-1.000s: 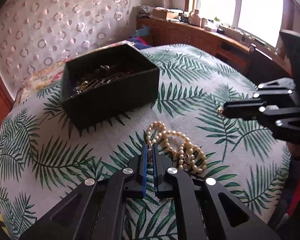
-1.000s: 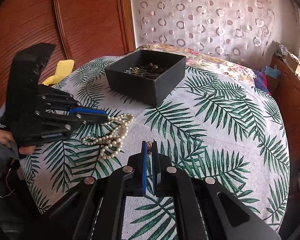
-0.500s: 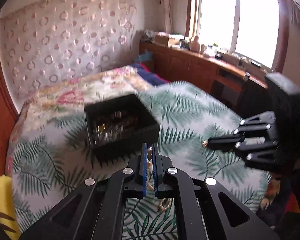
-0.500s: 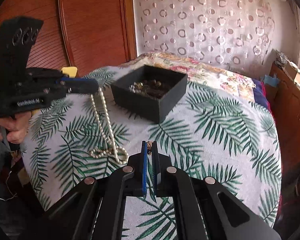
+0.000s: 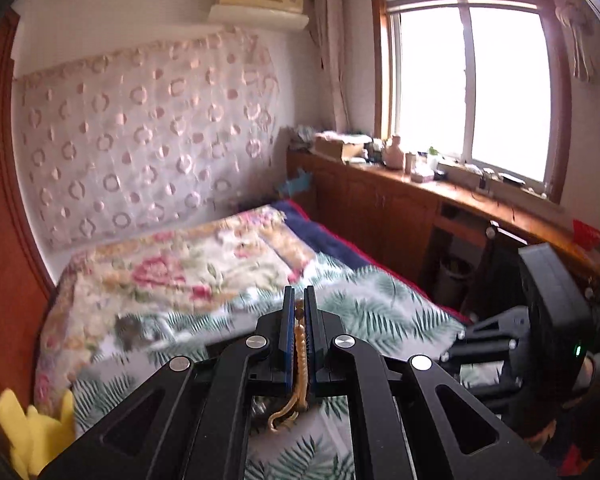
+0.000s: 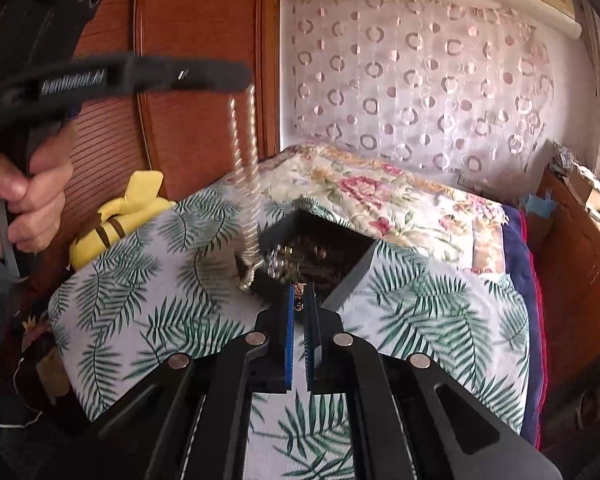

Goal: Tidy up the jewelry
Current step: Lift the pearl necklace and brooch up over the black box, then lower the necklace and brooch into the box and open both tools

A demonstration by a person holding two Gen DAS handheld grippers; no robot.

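Above the palm-leaf bedspread (image 6: 420,312), the left gripper (image 6: 243,76) is clamped on a pearl necklace (image 6: 245,168), which hangs as a doubled strand beside the near-left corner of the black box (image 6: 352,272) of jewelry. Lower down, the right gripper (image 6: 298,300) is pinched shut on a small gold piece (image 6: 298,289), in front of that box.

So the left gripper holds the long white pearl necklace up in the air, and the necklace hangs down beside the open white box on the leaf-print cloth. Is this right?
Not quite: the box is black, not white. The right wrist view shows the left gripper shut on the long white pearl necklace, which hangs beside the open black box on the leaf-print cloth.
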